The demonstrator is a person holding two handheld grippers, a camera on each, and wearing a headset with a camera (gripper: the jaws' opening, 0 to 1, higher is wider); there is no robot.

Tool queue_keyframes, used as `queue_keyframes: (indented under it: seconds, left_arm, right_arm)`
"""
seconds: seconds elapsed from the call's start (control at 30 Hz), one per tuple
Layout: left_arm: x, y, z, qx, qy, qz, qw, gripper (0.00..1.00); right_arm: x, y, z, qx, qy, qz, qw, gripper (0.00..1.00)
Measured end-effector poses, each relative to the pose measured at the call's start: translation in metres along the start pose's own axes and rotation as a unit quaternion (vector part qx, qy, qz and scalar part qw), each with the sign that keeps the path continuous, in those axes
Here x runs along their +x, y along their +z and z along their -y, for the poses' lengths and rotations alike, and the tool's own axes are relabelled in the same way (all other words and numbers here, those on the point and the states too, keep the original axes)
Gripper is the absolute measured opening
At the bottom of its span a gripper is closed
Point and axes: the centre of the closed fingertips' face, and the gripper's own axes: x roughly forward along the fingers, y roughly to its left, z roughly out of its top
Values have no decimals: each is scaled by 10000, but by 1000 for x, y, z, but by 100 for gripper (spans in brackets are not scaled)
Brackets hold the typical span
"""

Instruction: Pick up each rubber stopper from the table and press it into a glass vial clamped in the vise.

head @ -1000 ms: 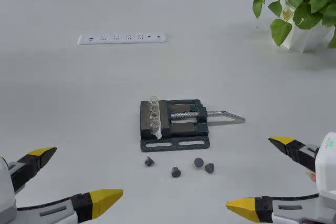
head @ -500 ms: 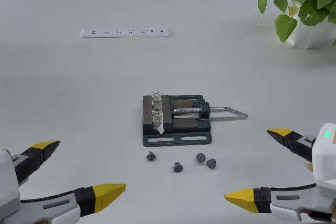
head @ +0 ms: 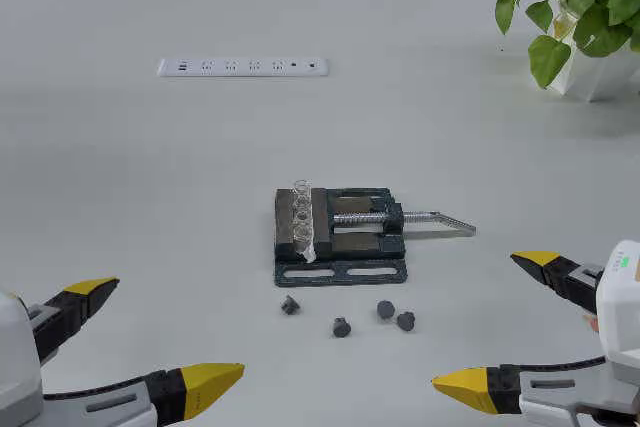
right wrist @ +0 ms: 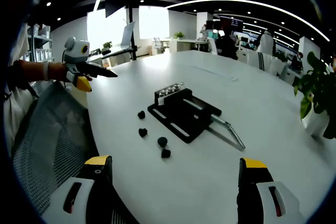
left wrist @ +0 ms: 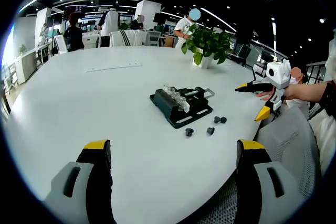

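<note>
Nothing picked up yet tbh: left gripper (head: 160, 332) & right gripper (head: 490, 323) were both wide open, empty. Stoppers (head: 342, 327) lay at 6 o'clock of the vise (head: 350, 247); next move prob needed a pinch on one

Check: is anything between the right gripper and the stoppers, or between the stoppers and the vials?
Nothing visible is. Bare table lies between the open right gripper and the four stoppers, which lie just in front of the vise holding the vials.
</note>
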Motion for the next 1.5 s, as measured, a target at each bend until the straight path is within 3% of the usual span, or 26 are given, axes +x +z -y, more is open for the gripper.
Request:
queue_keyframes:
  seconds: [0.63, 1.5]
  left_arm:
    - [3, 7, 1, 110, -66, -21, 9999, 99]
    - [4, 6, -3, 121, -93, -21, 9999, 99]
  right_arm:
    - [-4, -2, 1, 60, -60, 42, 10000, 99]
    - [-6, -1, -1, 114, -130, 100, 9998, 99]
